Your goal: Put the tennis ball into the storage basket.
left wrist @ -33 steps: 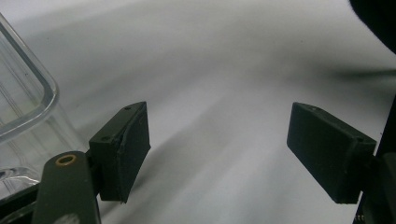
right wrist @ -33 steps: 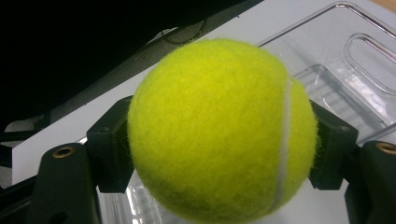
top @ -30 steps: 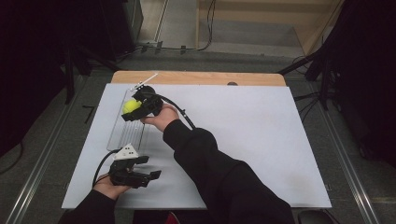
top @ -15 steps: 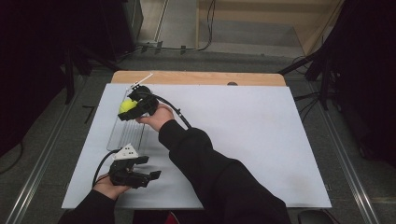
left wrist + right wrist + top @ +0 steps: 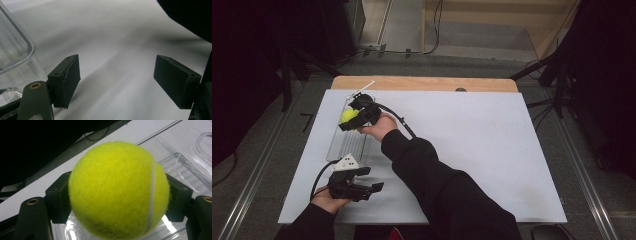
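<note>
Yellow felt bulges between the jaws of your right gripper point(image 5: 353, 119), which pinches the tennis ball point(image 5: 117, 191) at its widest part so it can't roll out, held over the far end of the clear plastic tray point(image 5: 343, 145). Your left gripper point(image 5: 371, 188) rests near you, jaws spread and empty, just beside the tray's near corner.

I am working in a lab or test room. My desk point(image 5: 492, 150) has a big white sheet on it, with black cloth, metal rails point(image 5: 584, 170) and loose cables point(image 5: 432, 30) around.
</note>
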A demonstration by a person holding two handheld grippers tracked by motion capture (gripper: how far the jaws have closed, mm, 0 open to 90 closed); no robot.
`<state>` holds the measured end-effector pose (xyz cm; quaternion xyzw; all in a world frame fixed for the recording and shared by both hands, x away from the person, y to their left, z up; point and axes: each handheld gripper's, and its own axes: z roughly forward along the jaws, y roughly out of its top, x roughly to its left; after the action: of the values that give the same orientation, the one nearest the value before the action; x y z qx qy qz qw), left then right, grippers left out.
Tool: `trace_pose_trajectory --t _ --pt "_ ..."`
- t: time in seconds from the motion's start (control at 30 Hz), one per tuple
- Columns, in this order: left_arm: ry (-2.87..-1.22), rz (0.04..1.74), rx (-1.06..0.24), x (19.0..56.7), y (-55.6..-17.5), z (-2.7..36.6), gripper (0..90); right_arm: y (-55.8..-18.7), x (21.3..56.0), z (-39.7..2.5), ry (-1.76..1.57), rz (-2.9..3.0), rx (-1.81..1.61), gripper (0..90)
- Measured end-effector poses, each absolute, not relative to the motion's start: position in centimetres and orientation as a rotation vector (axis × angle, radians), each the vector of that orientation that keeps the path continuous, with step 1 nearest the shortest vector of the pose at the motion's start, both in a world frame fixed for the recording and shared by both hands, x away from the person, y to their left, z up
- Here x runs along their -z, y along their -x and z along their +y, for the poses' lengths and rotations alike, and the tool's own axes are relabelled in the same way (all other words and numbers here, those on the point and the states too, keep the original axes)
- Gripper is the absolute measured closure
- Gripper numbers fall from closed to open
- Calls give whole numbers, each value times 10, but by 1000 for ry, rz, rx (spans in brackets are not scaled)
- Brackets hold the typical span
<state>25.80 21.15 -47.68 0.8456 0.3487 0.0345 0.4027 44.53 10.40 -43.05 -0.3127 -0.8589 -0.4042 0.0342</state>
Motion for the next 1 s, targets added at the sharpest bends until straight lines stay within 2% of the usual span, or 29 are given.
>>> trace_pose_trajectory --t 0.2,0.37,1.0 --pt "-2141 876 -90 477 -258 211 221 -447 430 103 968 -2618 1260 215" --pt "-2139 877 -90 477 -258 211 221 -447 428 101 967 -2611 1272 153" --pt "-2138 890 -92 477 -257 214 221 -437 423 86 929 -2651 1217 153"
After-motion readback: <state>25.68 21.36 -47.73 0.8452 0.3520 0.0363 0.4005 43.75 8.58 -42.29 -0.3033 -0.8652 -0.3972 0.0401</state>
